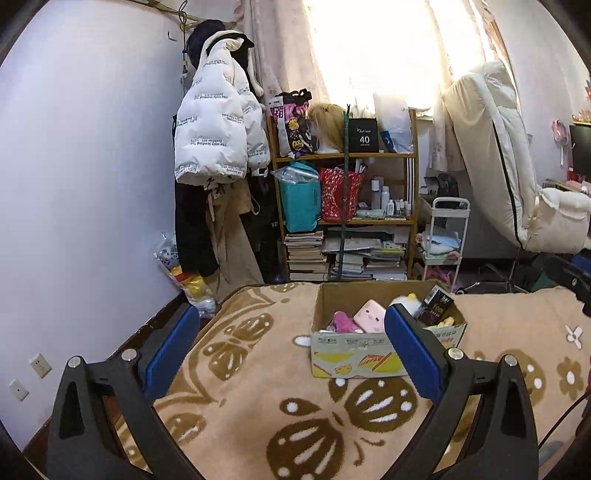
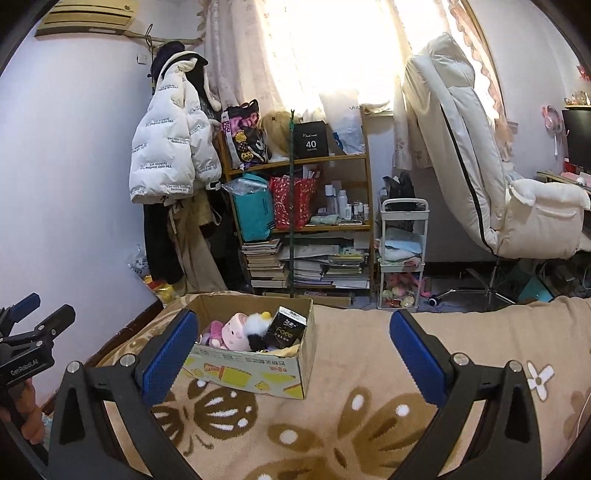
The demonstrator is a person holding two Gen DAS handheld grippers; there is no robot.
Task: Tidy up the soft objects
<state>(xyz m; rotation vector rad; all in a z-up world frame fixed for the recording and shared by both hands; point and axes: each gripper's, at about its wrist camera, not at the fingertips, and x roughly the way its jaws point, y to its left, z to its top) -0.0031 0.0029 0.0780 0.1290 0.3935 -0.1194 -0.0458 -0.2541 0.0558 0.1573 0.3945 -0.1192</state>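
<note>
The left gripper (image 1: 291, 343) hovers above the blanket (image 1: 258, 398), fingers spread wide and holding nothing; its right pad (image 1: 413, 350) overlaps the box (image 1: 351, 354) in the left view. The box sits open on the blanket near the bed's far edge, with a pink plush (image 1: 371, 316), a purple plush (image 1: 343, 321), a white fluffy toy (image 1: 406, 301) and a black carton (image 1: 436, 306) inside.

Only the left view shows the wall sockets (image 1: 40, 365) low at left and the bag of toys (image 1: 184, 273) on the floor by the jacket (image 1: 210, 122).

The right gripper (image 2: 293, 352) is likewise spread wide and empty. Its view alone shows the left gripper from outside at the far left edge, the air conditioner (image 2: 88, 16), and a broad bare stretch of blanket right of the box, running to the bed's far edge. Beyond that edge stand the shelf (image 2: 295, 229), the cart (image 2: 402, 254) and the chair (image 2: 480, 166).
</note>
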